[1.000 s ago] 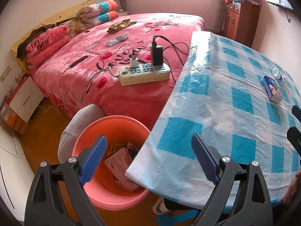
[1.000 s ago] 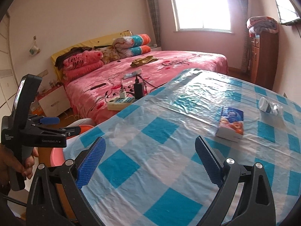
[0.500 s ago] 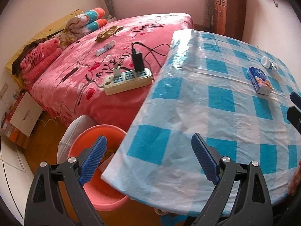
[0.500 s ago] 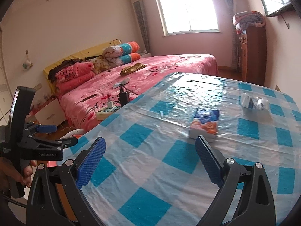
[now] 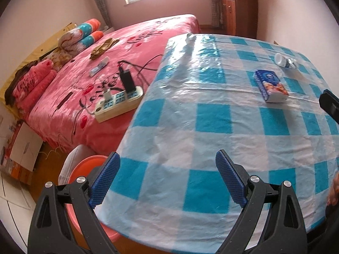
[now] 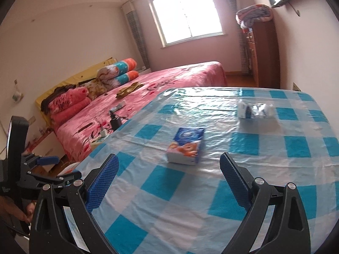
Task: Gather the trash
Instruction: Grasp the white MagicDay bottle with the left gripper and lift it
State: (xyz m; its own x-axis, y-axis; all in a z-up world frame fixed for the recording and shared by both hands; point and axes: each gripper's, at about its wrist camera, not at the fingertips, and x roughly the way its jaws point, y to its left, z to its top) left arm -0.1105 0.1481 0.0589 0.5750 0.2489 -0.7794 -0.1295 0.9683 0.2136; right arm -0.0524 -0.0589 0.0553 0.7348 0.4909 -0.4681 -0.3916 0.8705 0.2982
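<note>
Left tongs (image 5: 167, 180) have swung from over the pink basin (image 5: 84, 165) to above the checked table (image 5: 211, 116)

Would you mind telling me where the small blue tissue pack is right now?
The small blue tissue pack lies on the blue-and-white checked tablecloth, straight ahead of the open right gripper, with the crumpled clear plastic bottle beyond it to the right.
</note>
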